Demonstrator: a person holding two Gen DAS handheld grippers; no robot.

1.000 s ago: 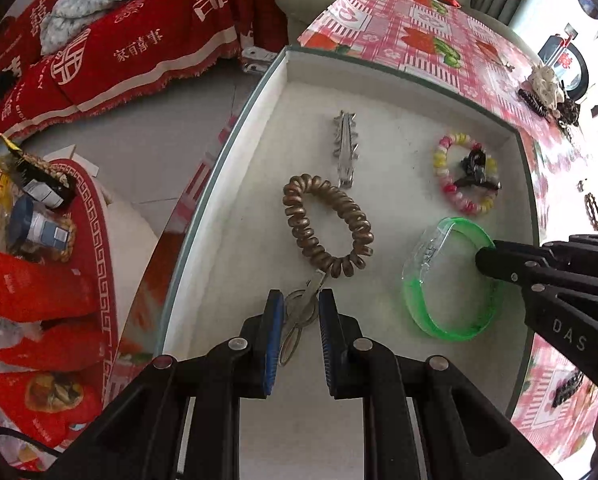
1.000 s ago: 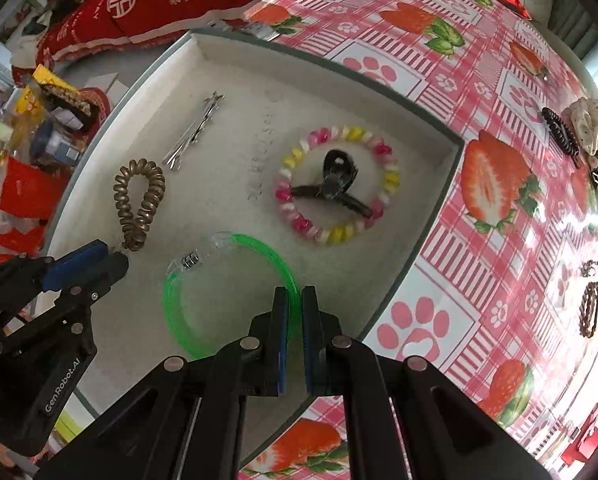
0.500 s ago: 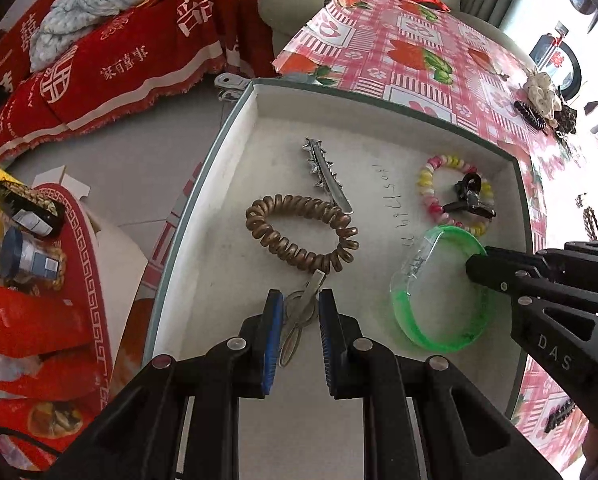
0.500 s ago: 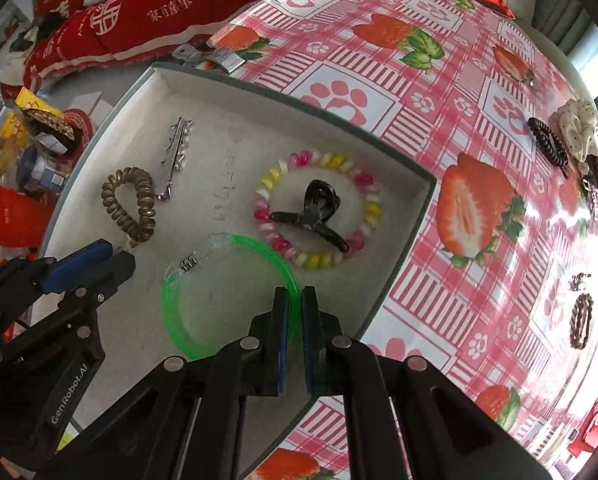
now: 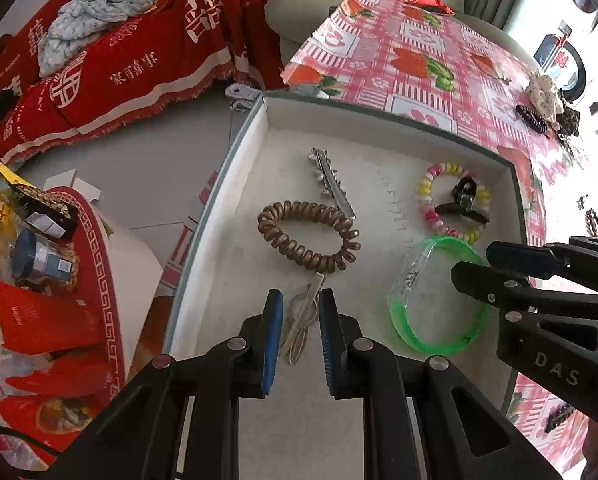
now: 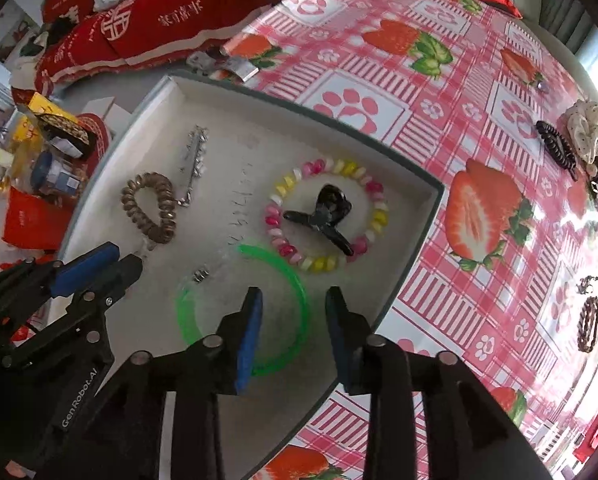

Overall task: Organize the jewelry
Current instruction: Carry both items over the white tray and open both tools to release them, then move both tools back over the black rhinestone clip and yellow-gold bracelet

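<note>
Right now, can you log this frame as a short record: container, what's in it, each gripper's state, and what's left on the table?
container: shallow white tray on the strawberry tablecloth
in tray: green bangle, bead bracelet with black claw clip inside it, brown coil hair tie, silver barrette
left gripper: shut on a small metal clip over the tray
right gripper: open, astride the green bangle
left on table: cream scrunchie and dark hair ties, far side

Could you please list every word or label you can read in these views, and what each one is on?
"DAS": right hand-held gripper.
"GenRobot.AI": left hand-held gripper.
White Chinese characters on the red cloth: too distorted to read.
Faint scribbles on the tray floor: unreadable.
Labels on floor packages: too small.
</note>
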